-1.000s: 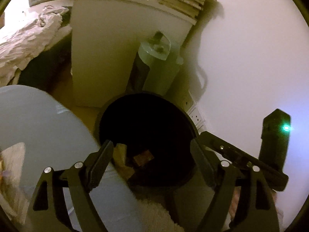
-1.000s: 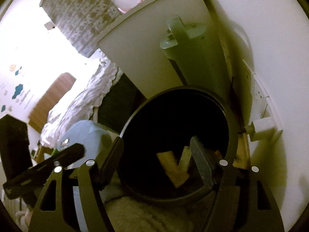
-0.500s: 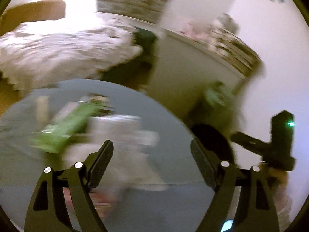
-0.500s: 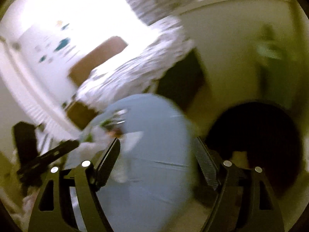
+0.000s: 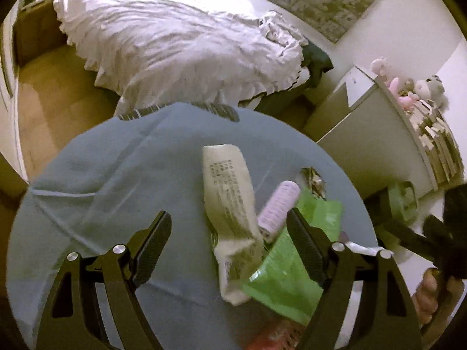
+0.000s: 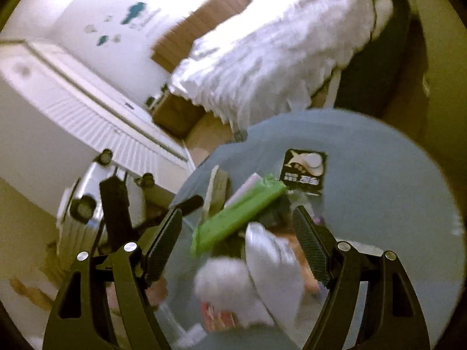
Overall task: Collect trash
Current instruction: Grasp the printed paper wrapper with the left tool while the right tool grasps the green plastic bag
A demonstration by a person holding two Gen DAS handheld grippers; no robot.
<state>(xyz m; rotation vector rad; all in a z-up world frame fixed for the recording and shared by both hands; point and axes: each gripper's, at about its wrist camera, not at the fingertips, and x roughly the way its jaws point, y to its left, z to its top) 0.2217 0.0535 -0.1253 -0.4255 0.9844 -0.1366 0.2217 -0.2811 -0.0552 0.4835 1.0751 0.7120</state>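
A round table with a blue cloth [image 5: 116, 180] carries a pile of trash. In the left wrist view a long white printed wrapper [image 5: 230, 204], a lilac roller [image 5: 278, 210] and a green packet [image 5: 289, 271] lie between the fingers of my open, empty left gripper [image 5: 230, 248]. In the right wrist view my right gripper [image 6: 238, 242] is open and empty above the green packet [image 6: 236, 215], a silver-white wrapper [image 6: 271, 262], crumpled white tissue [image 6: 224, 285] and a black sachet [image 6: 305, 170]. The other gripper [image 6: 113, 204] shows at left.
A bed with a white ruffled duvet [image 5: 181, 46] stands beyond the table. A white cabinet [image 5: 370, 134] with books and plush toys is at right. A white radiator [image 6: 96, 110] lines the left wall. Wooden floor [image 5: 49, 96] lies left of the table.
Both grippers swung away from the black bin by the wall, leftward, and now hang over the trash on the blue table. Both stayed open and empty.
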